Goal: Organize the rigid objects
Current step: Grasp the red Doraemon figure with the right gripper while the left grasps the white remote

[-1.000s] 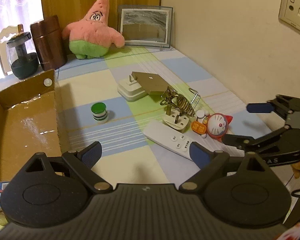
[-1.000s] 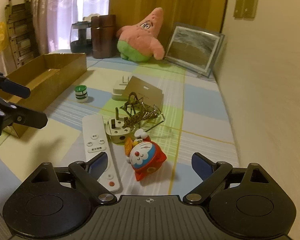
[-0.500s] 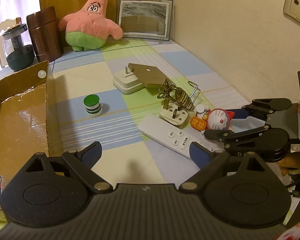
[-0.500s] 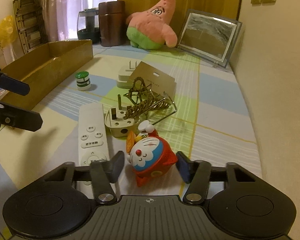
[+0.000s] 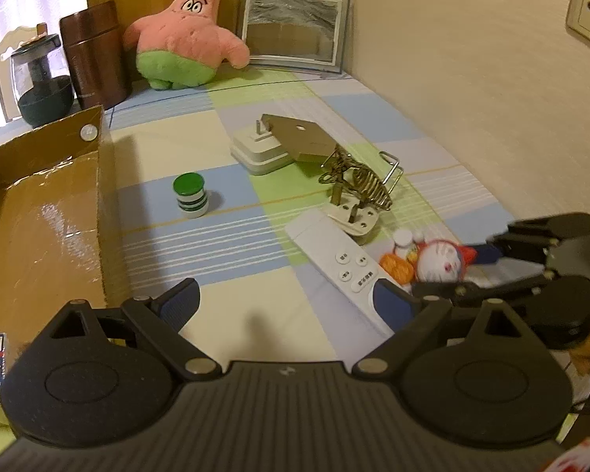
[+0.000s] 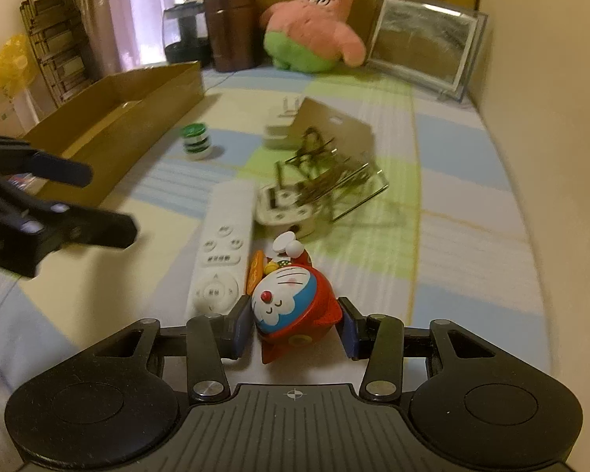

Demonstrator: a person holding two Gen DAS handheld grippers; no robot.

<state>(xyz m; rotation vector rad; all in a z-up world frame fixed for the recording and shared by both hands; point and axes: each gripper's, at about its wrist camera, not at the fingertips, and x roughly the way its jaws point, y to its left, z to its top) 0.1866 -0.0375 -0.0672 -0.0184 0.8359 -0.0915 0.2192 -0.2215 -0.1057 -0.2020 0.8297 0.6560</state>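
Note:
A red and blue Doraemon toy point(image 6: 291, 306) sits between the pads of my right gripper point(image 6: 295, 328), whose jaws are closing and touch both its sides. In the left wrist view the same toy point(image 5: 440, 265) shows in the right gripper point(image 5: 454, 271). My left gripper point(image 5: 285, 301) stands open and holds nothing, near the white remote point(image 5: 334, 259). Beyond lie a white plug point(image 5: 356, 220), a wire skeleton point(image 5: 358, 181), a white adapter point(image 5: 257, 149) and a small green-lidded jar point(image 5: 190, 194). An open cardboard box point(image 5: 39, 216) is on the left.
A pink starfish plush point(image 5: 185, 51), a picture frame point(image 5: 293, 31), a brown canister point(image 5: 94, 55) and a dark glass jar point(image 5: 35, 82) line the back of the checked cloth. The wall point(image 5: 472, 98) runs close along the right side.
The right gripper's jaws went from wide apart to closed against the Doraemon toy, which now sits deeper between them. The left gripper stayed open and barely shifted.

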